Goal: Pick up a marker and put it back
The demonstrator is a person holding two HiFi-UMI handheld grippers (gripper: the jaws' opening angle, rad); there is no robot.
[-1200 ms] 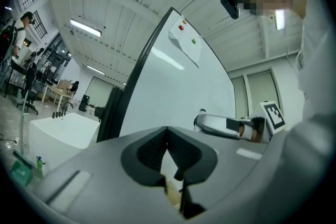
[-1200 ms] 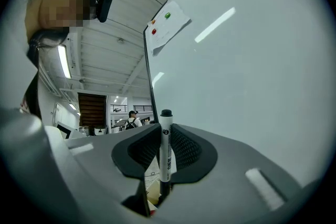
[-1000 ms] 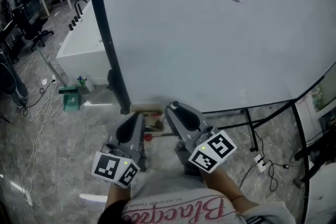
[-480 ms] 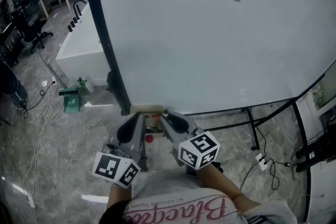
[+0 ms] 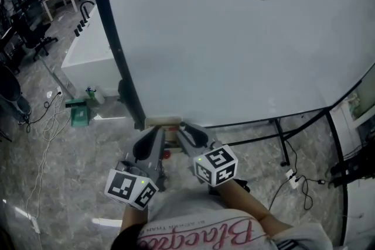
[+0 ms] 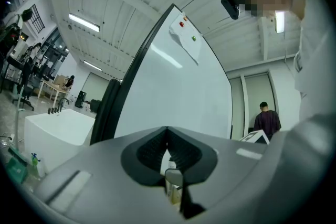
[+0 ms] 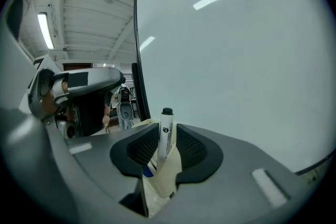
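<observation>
Marker [image 7: 166, 136], black-capped, is shown upright in a beige holder [image 7: 169, 178] between the pads of the right tongs [image 7: 165, 126], which have just been opened and are released around it, while the left tongs [image 6: 167, 131], just beside, are clenched.

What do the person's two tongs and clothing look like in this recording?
The left tongs and right tongs are grey moulded plastic with black ribbed pads. Each carries a white cube printed with black square markers and a small green light. The person wears a pale top with red script lettering.
</observation>
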